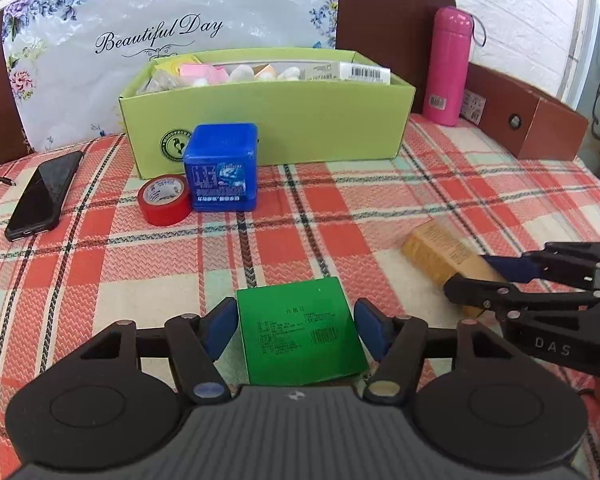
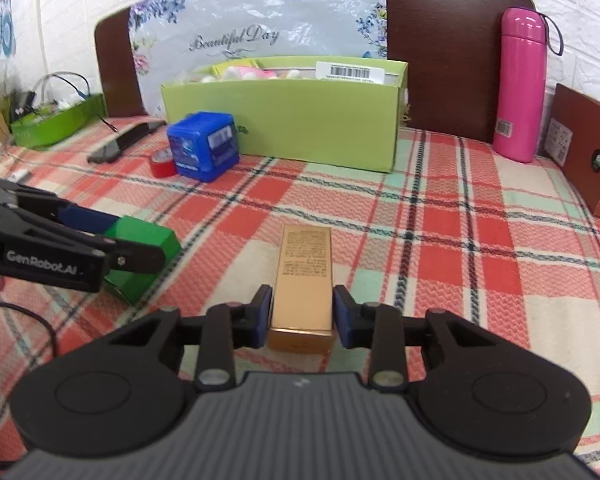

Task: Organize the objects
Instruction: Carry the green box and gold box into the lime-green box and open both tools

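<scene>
My left gripper (image 1: 296, 330) has its jaws around a flat dark green box (image 1: 300, 336) lying on the plaid cloth; the blue pads touch or nearly touch its sides. My right gripper (image 2: 302, 314) has its jaws around a long gold box (image 2: 304, 280) lying on the cloth, pads close against its sides. The green box also shows in the right wrist view (image 2: 140, 256), with the left gripper (image 2: 100, 240) on it. The gold box also shows in the left wrist view (image 1: 440, 256), with the right gripper (image 1: 488, 280) on it.
An open light green cardboard box (image 1: 268, 128) with small items stands at the back. In front of it are a blue cube box (image 1: 222, 168), a red tape roll (image 1: 165, 199) and a black phone (image 1: 44, 196). A pink bottle (image 1: 450, 66) and a brown box (image 1: 528, 120) stand at the back right.
</scene>
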The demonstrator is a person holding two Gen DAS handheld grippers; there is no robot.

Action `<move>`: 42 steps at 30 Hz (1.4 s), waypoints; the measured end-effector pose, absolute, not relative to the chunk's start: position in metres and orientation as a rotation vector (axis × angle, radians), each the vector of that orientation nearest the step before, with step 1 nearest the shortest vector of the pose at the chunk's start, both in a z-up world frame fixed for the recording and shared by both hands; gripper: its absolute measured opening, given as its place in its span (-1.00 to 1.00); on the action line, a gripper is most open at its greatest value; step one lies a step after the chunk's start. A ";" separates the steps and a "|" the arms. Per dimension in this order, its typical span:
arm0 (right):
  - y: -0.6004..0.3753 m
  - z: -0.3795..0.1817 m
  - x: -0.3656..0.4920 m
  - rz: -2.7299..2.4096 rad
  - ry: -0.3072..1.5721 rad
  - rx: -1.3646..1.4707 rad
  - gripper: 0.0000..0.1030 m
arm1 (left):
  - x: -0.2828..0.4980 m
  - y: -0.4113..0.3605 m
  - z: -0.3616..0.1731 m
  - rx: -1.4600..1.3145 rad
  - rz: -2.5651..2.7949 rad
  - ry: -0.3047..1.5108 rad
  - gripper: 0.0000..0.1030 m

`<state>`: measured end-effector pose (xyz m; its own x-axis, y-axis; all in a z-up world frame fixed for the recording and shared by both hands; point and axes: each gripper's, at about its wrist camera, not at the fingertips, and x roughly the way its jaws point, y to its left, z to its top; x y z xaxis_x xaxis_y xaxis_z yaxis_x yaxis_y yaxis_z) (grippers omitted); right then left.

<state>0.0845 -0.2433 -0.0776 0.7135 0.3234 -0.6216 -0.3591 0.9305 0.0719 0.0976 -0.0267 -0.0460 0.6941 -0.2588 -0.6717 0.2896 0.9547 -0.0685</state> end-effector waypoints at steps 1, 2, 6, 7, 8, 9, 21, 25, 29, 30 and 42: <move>-0.243 -0.075 0.085 0.387 0.673 -0.049 -0.40 | 0.097 -0.026 -0.043 0.034 -0.316 0.736 0.28; -0.243 -0.072 0.085 0.395 0.666 -0.041 -0.40 | 0.097 -0.025 -0.039 0.024 -0.328 0.728 0.28; -0.241 -0.053 0.088 0.416 0.611 -0.020 -0.40 | 0.099 -0.022 -0.017 -0.007 -0.350 0.672 0.28; -0.240 -0.047 0.090 0.421 0.591 -0.020 -0.40 | 0.100 -0.022 -0.010 -0.014 -0.354 0.654 0.28; -0.239 -0.041 0.092 0.426 0.573 -0.020 -0.40 | 0.102 -0.022 -0.004 -0.021 -0.358 0.637 0.28; -0.239 -0.036 0.094 0.432 0.558 -0.020 -0.40 | 0.105 -0.020 0.003 -0.027 -0.365 0.617 0.28; -0.223 0.010 0.126 0.472 0.435 -0.056 -0.41 | 0.131 -0.010 0.053 -0.055 -0.354 0.498 0.28; -0.220 0.029 0.147 0.484 0.398 -0.040 -0.41 | 0.145 -0.006 0.065 -0.055 -0.328 0.474 0.28; -0.211 0.050 0.176 0.470 0.354 -0.044 -0.41 | 0.168 -0.003 0.071 -0.057 -0.275 0.462 0.28; -0.208 0.053 0.186 0.467 0.350 -0.044 -0.41 | 0.176 -0.001 0.072 -0.063 -0.260 0.462 0.28; -0.200 0.031 0.287 0.363 0.258 0.191 -0.38 | 0.249 0.010 0.058 -0.162 -0.145 0.459 0.28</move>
<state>0.2868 -0.1998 0.0309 0.9026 0.3734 -0.2141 -0.3250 0.9174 0.2298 0.2493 0.0099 0.0582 0.8866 -0.1750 -0.4282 0.1022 0.9769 -0.1875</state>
